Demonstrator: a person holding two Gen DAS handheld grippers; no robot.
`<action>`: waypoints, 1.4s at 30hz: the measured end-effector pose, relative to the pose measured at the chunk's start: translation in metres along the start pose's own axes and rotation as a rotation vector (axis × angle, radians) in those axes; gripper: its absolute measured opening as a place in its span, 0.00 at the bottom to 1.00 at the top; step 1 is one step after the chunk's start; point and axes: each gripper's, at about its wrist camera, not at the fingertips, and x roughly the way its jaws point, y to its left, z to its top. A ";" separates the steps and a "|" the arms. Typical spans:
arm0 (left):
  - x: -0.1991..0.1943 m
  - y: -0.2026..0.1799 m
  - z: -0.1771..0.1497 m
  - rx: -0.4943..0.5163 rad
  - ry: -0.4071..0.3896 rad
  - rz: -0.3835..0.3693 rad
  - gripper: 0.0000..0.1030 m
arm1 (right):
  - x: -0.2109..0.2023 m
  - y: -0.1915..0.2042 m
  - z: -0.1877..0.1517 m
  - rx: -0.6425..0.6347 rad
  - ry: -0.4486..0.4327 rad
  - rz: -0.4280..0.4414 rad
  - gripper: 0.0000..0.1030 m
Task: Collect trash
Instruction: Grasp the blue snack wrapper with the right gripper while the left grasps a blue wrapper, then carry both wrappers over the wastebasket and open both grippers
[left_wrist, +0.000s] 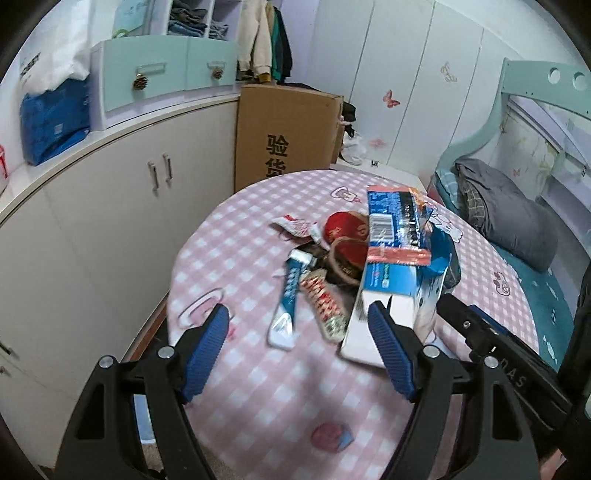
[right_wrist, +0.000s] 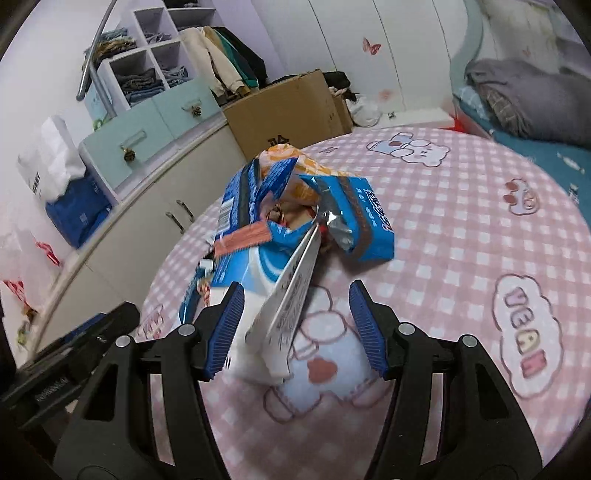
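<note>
A heap of trash lies on the round table (left_wrist: 236, 258) with its pink checked cloth. In it are a blue and white carton (left_wrist: 388, 280), a blue crinkled wrapper (left_wrist: 391, 225), a blue tube (left_wrist: 288, 299), a red and white wrapper (left_wrist: 321, 302) and red packets (left_wrist: 343, 225). My left gripper (left_wrist: 299, 314) is open just in front of the heap, nothing between its pads. In the right wrist view the carton (right_wrist: 251, 266) stands tilted between the pads of my right gripper (right_wrist: 297, 291). That gripper is open, with bare cloth showing between the carton's flap and the right pad. A blue wrapper (right_wrist: 365, 218) and an orange packet (right_wrist: 303, 166) top the carton.
A small pink and blue object (left_wrist: 330, 435) lies near the table's front edge. Left of the table runs a white cabinet (left_wrist: 110, 221), with a tall cardboard box (left_wrist: 288, 129) behind. A bed (left_wrist: 517, 229) with grey bedding stands on the right.
</note>
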 end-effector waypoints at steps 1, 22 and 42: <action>0.004 -0.002 0.004 0.002 -0.001 -0.005 0.74 | -0.001 -0.001 0.002 0.002 -0.008 -0.004 0.57; 0.094 -0.073 0.054 0.050 0.057 -0.134 0.53 | 0.029 -0.063 0.047 0.031 0.049 -0.057 0.57; 0.054 -0.054 0.053 0.042 -0.029 -0.284 0.01 | 0.027 -0.054 0.053 -0.014 0.016 -0.074 0.06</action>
